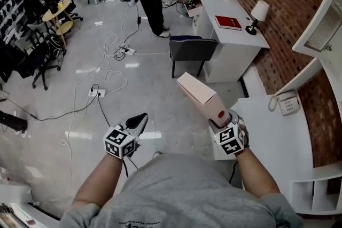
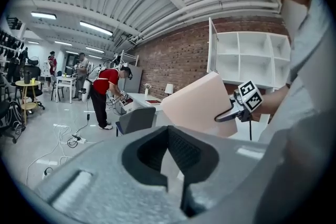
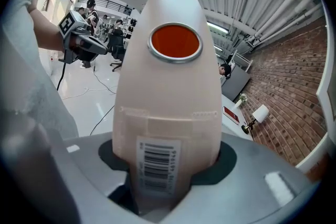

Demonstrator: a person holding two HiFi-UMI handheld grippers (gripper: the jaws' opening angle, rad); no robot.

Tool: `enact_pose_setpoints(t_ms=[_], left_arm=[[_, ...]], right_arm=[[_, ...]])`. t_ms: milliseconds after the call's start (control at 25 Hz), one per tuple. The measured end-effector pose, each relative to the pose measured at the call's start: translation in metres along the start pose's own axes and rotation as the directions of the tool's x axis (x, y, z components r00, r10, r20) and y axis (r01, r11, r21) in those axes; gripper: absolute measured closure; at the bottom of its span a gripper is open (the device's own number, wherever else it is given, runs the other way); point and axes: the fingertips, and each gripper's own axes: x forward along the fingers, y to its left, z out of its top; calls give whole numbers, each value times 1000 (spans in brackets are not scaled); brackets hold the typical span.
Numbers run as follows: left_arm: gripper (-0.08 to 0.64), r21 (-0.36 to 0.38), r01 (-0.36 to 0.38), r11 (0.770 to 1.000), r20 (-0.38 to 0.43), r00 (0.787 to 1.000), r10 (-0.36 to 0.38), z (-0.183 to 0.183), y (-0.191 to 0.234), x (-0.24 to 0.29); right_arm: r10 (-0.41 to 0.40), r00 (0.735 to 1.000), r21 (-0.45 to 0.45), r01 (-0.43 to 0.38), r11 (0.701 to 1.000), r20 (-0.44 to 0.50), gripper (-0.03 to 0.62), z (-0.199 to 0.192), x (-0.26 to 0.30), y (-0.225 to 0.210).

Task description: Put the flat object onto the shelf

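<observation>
**Head view.** The right gripper (image 1: 218, 116) is clamping the near end of the flat object (image 1: 199, 94), a thin pale pink box. The box is jutting up and away from the jaws, over the grey floor (image 1: 80, 72), with its far end tilting toward the grey chair (image 1: 192, 49). A red round sticker (image 1: 221, 114) is showing on the box just beyond the jaws. The left gripper (image 1: 138, 123) is hovering to the left of the box, well apart from it. A white counter (image 1: 278, 141) bearing a telephone (image 1: 288, 102) is lying to the right of the right gripper.

**Right gripper view.** The two jaws are pressing on the box's flat faces, one from each side. The box (image 3: 170, 92) is filling the middle of the picture. A barcode label (image 3: 155, 162) is sitting right at the grip and the red sticker (image 3: 175, 42) farther along the box. The left gripper (image 3: 84, 44) is showing at upper left, clear of the box.

**Left gripper view.** The left gripper (image 2: 169, 157) is holding its jaws a narrow gap apart, with nothing between them. Ahead, the pink box (image 2: 202, 105) is standing tilted in the right gripper (image 2: 233, 110). The white shelf (image 2: 247, 60) on the brick wall (image 2: 178, 60) is rising behind the box, apart from it.
</observation>
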Motion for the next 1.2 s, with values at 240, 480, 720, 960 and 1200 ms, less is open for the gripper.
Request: enact_pose_setpoints(t_ms=[240,480,720,960,1200], left_arm=[[560,13,36,999,-11,999,-36,30,78,23],[560,-2,28,1000,-22,999,-28,38,130,44],[560,-21,-15,1000,-33,999,15,50,160,72],[560,-26,-126,992,-19,992,126,67,166,114],[560,-95,-235,967,20,971,238,83,143,157]], right_arm=[[-17,1000,15,17,1000,-3,306,60,55,-18],[0,1000,15,0,1000,-17,306,86,100,-34],[31,999,-4,-31,1000,-27,307,101,140,-64],[66,997,-58,-65,996,25,307,107,175,-126],[134,988,-142,-123,982,72,307,104,195,-187]])
